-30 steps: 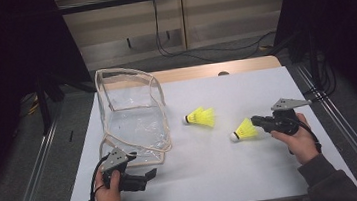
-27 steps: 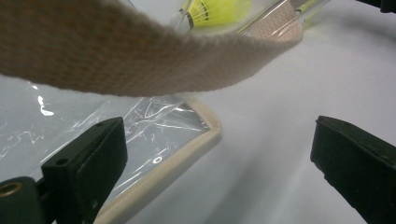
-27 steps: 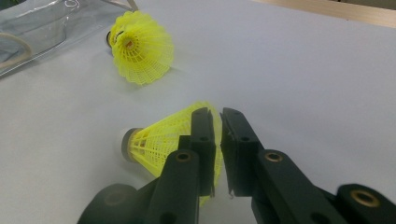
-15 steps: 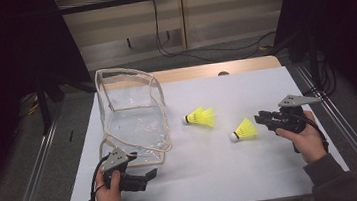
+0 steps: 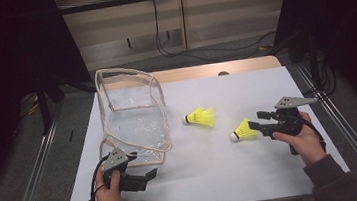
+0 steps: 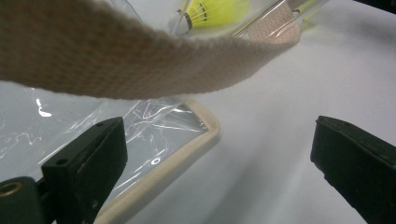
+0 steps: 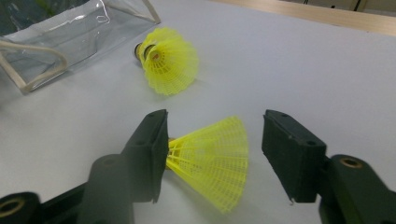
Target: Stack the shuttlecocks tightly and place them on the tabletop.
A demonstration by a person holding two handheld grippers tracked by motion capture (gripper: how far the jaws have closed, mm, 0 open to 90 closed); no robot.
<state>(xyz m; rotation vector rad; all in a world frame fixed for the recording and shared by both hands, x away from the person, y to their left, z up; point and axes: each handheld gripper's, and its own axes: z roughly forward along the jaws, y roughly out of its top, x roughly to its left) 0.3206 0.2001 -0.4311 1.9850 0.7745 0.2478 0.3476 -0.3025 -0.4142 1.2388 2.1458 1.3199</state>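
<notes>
We hold the right hand-held gripper [image 5: 258, 126] at the right side of the white worktop [image 5: 254, 173], its jaws spread apart and pointing left. The nearer yellow shuttlecock [image 5: 241, 130] lies on the worktop just at the jaw tips; in the right gripper view its yellow skirt [image 7: 212, 161] sits between the two black jaws, close against one of them and clear of the other, so it is bracketed but not pinched. Its white cork end points toward the near-left. The second yellow shuttlecock [image 5: 200, 118] lies farther away and to the left, apart from the first and just right of the clear plastic bag [image 5: 131, 120].

The bag, edged in beige webbing, stands open at the far left of the worktop. Our left hand-held gripper [image 5: 149, 176] rests at the near left, just in front of the bag's near edge, with its jaws released and wide. In the left gripper view the beige strap [image 6: 140, 60] crosses above the jaws and the bag's trimmed corner [image 6: 201, 126] lies between them, untouched
</notes>
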